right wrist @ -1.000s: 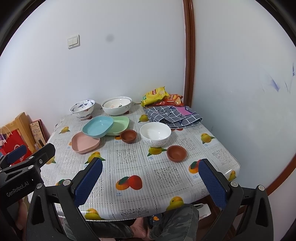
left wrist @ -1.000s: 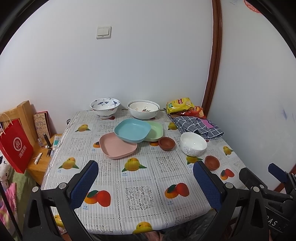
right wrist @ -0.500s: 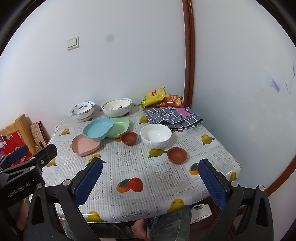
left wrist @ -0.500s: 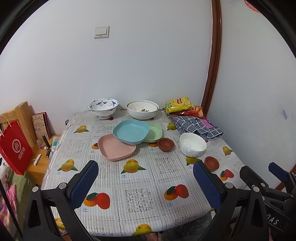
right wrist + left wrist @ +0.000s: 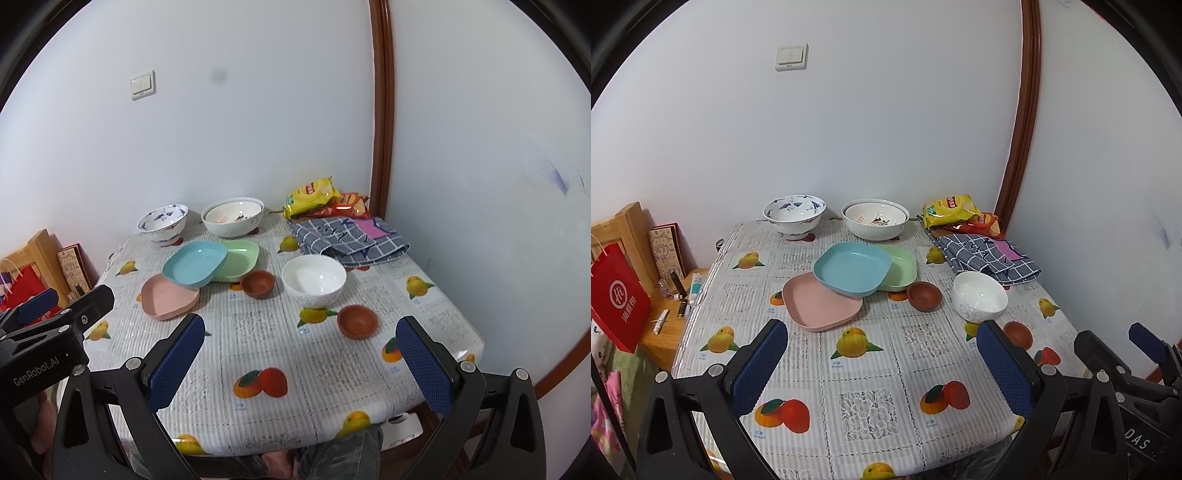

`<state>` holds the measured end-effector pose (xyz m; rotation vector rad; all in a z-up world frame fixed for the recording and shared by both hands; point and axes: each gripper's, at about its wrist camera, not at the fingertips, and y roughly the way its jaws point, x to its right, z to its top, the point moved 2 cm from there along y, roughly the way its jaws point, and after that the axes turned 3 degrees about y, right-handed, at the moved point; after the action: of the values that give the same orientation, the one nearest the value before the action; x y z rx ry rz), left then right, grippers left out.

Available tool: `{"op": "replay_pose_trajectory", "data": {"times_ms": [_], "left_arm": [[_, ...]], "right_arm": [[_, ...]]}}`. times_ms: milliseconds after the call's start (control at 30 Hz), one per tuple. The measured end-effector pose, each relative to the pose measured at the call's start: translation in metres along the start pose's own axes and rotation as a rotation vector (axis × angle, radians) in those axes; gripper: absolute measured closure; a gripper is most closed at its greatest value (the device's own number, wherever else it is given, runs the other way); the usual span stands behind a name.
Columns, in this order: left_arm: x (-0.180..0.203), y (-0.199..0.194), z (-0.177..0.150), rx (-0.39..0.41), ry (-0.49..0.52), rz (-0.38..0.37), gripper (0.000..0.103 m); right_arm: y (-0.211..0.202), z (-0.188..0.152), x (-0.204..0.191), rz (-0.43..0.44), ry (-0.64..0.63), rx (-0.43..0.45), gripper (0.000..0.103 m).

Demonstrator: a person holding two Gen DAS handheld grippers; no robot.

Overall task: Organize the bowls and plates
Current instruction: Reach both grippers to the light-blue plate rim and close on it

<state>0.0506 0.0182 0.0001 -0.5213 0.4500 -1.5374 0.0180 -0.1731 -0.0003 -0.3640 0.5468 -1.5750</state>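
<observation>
On the fruit-print table, a blue plate overlaps a pink plate and a green plate. A plain white bowl sits right of a small brown bowl; a second brown bowl lies nearer the right edge. A blue-patterned bowl and a large white bowl stand at the back. My left gripper hangs open above the near table area, empty. My right gripper is open too, holding nothing, short of the dishes.
Snack bags and a checked cloth fill the back right corner. A wooden side stand with a red paper bag stands left of the table. Walls close the back and right. A person's legs show under the near edge.
Both grippers have drifted slightly forward toward the table, so the dishes sit a little lower and closer in view. Nothing on the table has moved.
</observation>
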Motion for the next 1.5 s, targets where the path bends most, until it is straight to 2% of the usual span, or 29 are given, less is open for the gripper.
{"op": "replay_pose_trajectory", "data": {"times_ms": [167,333,700,967,1033,1133,1400,1500], "left_arm": [[-0.006,0.022,0.005,-0.032,-0.009,-0.005,0.0],[-0.021,0.054,0.006,-0.082,-0.036,0.006,0.003],[-0.058,0.122,0.012,-0.167,-0.1,0.053,0.008],[-0.086,0.176,0.015,-0.217,-0.152,0.088,0.019],[-0.093,0.19,0.019,-0.223,-0.142,0.088,0.026],[-0.103,0.212,0.025,-0.241,-0.125,0.098,0.029],[-0.117,0.269,0.037,-0.295,-0.124,0.055,0.03],[-0.116,0.29,0.041,-0.314,-0.113,0.041,0.032]], "right_arm": [[0.015,0.01,0.0,0.012,0.02,0.011,0.001],[0.042,0.011,-0.005,0.0,-0.014,0.011,0.001],[0.124,0.028,-0.029,0.095,-0.014,-0.087,0.006],[0.189,0.039,-0.06,0.135,-0.058,-0.156,0.013],[0.203,0.041,-0.067,0.147,-0.064,-0.165,0.014],[0.225,0.043,-0.077,0.157,-0.059,-0.181,0.016],[0.283,0.043,-0.102,0.172,-0.025,-0.236,0.029],[0.301,0.041,-0.109,0.183,0.005,-0.258,0.03]]}}
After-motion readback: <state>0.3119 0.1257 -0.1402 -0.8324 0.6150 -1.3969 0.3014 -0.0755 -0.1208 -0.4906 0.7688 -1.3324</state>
